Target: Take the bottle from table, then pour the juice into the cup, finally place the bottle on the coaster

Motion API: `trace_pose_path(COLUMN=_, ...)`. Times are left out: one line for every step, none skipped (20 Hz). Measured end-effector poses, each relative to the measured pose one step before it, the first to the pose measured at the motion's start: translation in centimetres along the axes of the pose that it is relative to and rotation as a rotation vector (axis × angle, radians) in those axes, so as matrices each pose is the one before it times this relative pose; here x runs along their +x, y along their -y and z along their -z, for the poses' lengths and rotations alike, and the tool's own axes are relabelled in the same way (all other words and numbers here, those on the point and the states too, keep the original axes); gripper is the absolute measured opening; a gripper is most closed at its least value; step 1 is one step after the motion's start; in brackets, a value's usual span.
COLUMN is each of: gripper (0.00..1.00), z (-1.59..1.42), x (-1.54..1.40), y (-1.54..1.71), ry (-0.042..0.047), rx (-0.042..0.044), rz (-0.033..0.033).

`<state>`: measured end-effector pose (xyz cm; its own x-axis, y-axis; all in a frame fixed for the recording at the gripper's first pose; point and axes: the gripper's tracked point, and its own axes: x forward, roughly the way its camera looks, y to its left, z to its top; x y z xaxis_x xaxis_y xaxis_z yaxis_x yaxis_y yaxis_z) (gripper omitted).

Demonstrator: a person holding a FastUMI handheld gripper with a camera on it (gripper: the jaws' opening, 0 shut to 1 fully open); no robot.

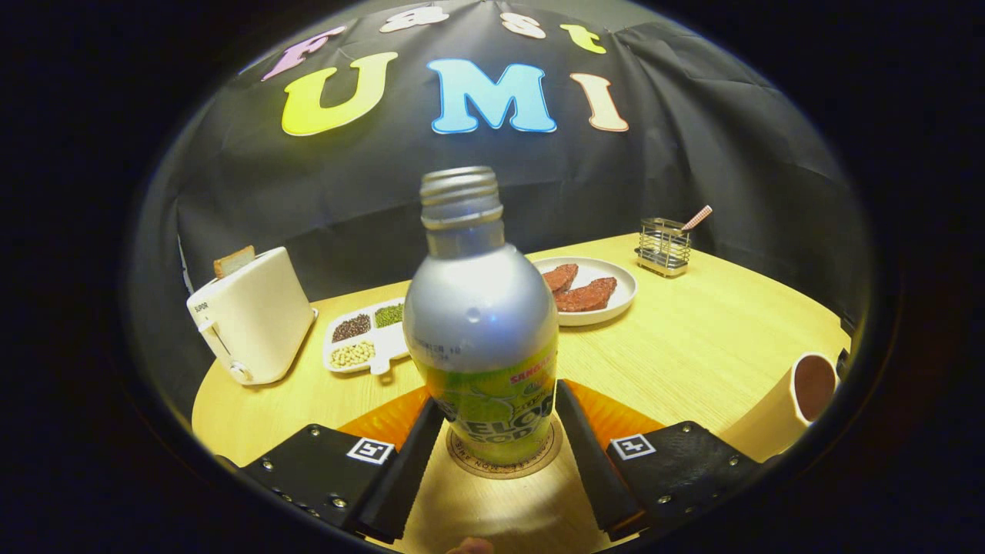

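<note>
A silver bottle (481,323) with a green label and an uncapped threaded neck stands upright on a round cork coaster (531,462). My gripper (499,398) is around its lower body, and both fingertips (431,419) press against the label's sides, so it is shut on the bottle. A cream cup (793,400) holding dark liquid stands well off to the right of the fingers, near the table's edge.
An orange mat (385,422) lies under the coaster on the wooden table (692,346). Beyond the bottle are a white toaster (250,323) with bread, a divided tray of beans (362,338), a plate of meat slices (592,292) and a wire holder (663,246).
</note>
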<state>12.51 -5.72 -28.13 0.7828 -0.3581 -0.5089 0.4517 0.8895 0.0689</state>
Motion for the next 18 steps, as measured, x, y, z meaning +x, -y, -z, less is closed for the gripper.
trace_pose_path(gripper=0.87, z=-0.504, x=-0.492, y=-0.003, ry=0.01093, rx=-0.00622, rz=-0.00828)
trace_pose_path(gripper=0.87, z=-0.722, x=-0.523, y=0.069, ry=0.01783, rx=-0.00506, rz=-0.00845)
trace_pose_path(gripper=0.87, z=-0.72, x=-0.574, y=-0.088, ry=0.01216, rx=-0.0055, rz=-0.01317)
trace_pose_path(gripper=0.87, z=-0.584, x=-0.656, y=-0.132, ry=0.01206, rx=-0.01141, rz=-0.01528)
trace_pose_path(gripper=0.87, z=-0.737, x=-0.594, y=-0.212, ry=0.01343, rx=-0.01474, rz=-0.01549)
trace_pose_path(gripper=0.87, z=-0.762, x=-0.554, y=-0.206, ry=0.01531, rx=-0.01578, rz=-0.01484)
trace_pose_path(gripper=0.87, z=-0.759, x=-0.443, y=-0.184, ry=0.01233, rx=-0.01088, rz=-0.01204)
trace_pose_path(gripper=0.87, z=-0.662, x=-0.424, y=-0.168, ry=0.01317, rx=-0.00384, rz=-0.01401)
trace_pose_path(gripper=0.87, z=-0.602, x=-0.309, y=-0.269, ry=0.00837, rx=0.00258, rz=-0.01764)
trace_pose_path(gripper=0.87, z=-0.244, x=-0.341, y=-0.298, ry=-0.00037, rx=0.00418, rz=-0.01681)
trace_pose_path(gripper=0.87, z=-0.368, x=-0.417, y=-0.351, ry=0.00095, rx=0.0017, rz=-0.01873)
trace_pose_path(gripper=0.87, z=-0.547, x=-0.644, y=-0.189, ry=0.01011, rx=-0.00558, rz=-0.01482)
trace_pose_path(gripper=0.87, z=-0.808, x=-0.624, y=-0.062, ry=0.01634, rx=-0.00837, rz=-0.00957)
trace_pose_path(gripper=0.87, z=-0.857, x=-0.612, y=-0.043, ry=0.01784, rx=-0.00439, rz=-0.01146)
trace_pose_path(gripper=0.87, z=-0.937, x=-0.581, y=-0.091, ry=0.01378, rx=-0.00085, rz=-0.00802)
trace_pose_path(gripper=0.87, z=-0.752, x=-0.64, y=0.07, ry=0.01384, rx=-0.00016, rz=-0.00605)
trace_pose_path(gripper=0.87, z=-1.099, x=-0.639, y=-0.009, ry=0.01721, rx=0.00095, rz=-0.0064)
trace_pose_path(gripper=0.87, z=-1.034, x=-0.618, y=-0.045, ry=0.01788, rx=-0.00013, rz=-0.00676)
